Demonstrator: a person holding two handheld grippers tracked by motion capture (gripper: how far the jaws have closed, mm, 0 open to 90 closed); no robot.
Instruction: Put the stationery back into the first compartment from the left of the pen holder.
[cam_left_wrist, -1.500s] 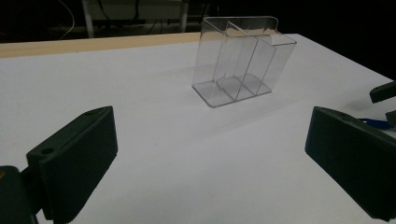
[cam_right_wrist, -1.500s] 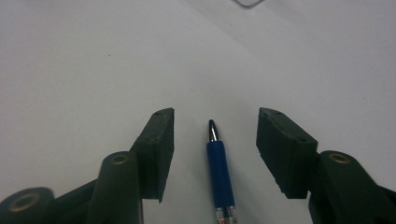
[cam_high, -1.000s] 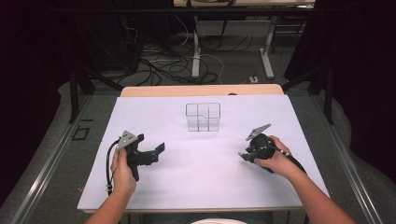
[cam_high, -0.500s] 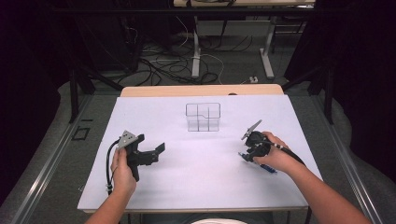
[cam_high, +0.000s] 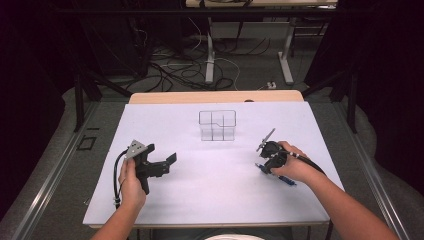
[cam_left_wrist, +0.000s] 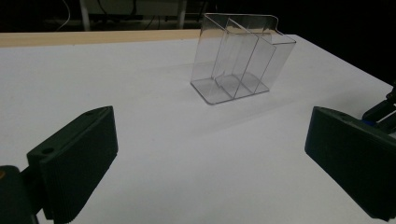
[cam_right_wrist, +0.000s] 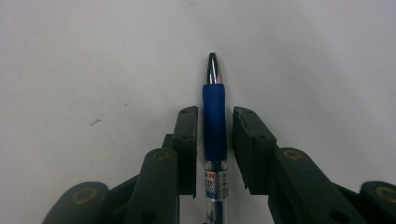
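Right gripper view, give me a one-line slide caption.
Right gripper straddles a blue-grip pen lying on the white table, jaws narrowly apart.

Dark room; cables (cam_high: 175, 65) on grey floor (cam_high: 250, 75); white table (cam_high: 165, 125).

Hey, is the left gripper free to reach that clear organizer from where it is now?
Probably yes. The left gripper stands open and holds nothing, and bare white table lies between it and the clear organizer. The right gripper, off to the side around the pen, is not in the way.
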